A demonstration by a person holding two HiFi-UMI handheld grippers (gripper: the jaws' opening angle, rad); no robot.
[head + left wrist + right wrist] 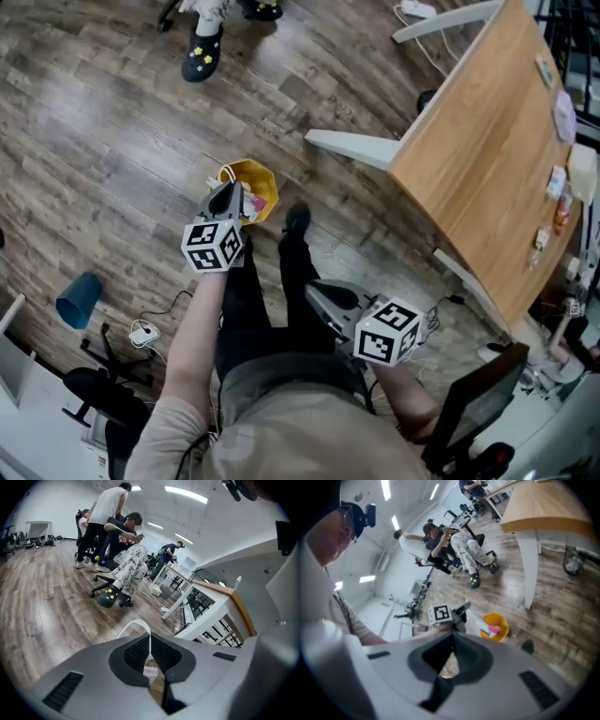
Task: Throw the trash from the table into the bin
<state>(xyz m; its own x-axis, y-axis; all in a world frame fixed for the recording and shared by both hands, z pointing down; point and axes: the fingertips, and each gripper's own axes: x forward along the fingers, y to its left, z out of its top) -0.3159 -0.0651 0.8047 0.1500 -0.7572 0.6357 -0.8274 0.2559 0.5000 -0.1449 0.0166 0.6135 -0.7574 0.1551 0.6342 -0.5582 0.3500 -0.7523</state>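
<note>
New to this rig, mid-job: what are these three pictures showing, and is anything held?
No robot arm: a person holds a two-jaw gripper in each hand. The head view looks down from the person's head; the other two cameras ride on the grippers, looking along their jaws. The left gripper is shut on a thin white scrap, close to the yellow bin on the floor, which holds pink and white rubbish. The right gripper is shut, empty. The wooden table carries a few small items along one edge.

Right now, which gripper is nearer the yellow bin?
Left. The left gripper hangs at the yellow bin, over its rim, shut on a white strip of trash. The right gripper is off beside the person's legs, apart from it.
</note>
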